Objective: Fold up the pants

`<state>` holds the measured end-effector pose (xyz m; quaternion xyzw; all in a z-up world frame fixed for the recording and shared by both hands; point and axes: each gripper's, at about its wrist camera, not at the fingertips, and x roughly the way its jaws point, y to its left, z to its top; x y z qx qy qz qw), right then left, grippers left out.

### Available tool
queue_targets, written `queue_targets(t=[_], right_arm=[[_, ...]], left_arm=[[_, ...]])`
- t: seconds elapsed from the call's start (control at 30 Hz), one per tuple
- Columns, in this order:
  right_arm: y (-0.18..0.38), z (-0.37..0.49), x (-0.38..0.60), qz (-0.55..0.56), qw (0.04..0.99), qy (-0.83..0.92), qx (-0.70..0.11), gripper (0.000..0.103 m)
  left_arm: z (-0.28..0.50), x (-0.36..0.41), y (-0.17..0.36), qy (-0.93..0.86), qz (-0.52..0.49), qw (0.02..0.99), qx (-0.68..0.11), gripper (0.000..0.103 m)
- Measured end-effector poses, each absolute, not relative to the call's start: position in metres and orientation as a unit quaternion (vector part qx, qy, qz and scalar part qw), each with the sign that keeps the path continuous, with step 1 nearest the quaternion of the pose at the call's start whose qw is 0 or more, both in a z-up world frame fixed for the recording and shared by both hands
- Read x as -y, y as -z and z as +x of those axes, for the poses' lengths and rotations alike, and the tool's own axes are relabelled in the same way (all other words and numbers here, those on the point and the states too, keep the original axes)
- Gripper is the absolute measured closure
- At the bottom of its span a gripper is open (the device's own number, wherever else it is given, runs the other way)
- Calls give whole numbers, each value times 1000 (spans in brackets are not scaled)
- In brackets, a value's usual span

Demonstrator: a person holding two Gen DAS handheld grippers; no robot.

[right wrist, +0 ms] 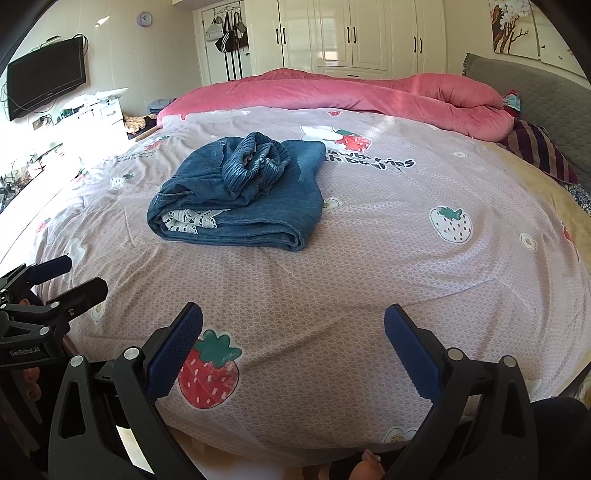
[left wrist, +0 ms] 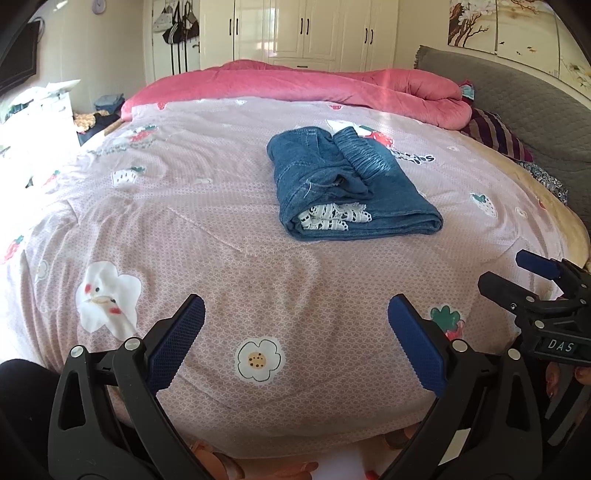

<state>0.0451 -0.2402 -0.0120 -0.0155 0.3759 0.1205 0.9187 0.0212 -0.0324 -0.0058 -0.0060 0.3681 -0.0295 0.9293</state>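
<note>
Left wrist view: folded pants lie on the bedspread, well beyond both empty, spread-fingered units, left gripper and right gripper.

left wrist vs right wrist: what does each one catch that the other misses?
Left wrist only: a white flower-shaped cartoon print on the bedspread, near the left claw.

Right wrist only: the wall TV, a round clock, and a big red strawberry print near the right claw.

Both: the folded denim pants with white lace trim lying free on the bedspread, the rolled pink quilt, white wardrobes. Both claws open, holding nothing.
</note>
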Motion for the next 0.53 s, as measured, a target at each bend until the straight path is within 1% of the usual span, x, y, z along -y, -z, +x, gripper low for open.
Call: queue_targets(t=[0.13,0.23,0.3,0.43,0.53], right_arm=[[10,51,249,-4,917,-105,-384,5],[6,61,265,17,914,-89,-396,5],[-3,75,285,41,910,-75,-405,5],[-27,124,349,75,913,-31,-400,5],[-23,184,412,75,902,45,-423,5]], left_arm=[[25,36,5,15,12,928,-372,10],[23,30,-4,14,-3,937,-349,10],[32,21,-15,18,-17,937,-349,10],[94,-36,-24,-24,-44,907,-419,10],[156,-98,-18,-120,-15,891,-438,10]])
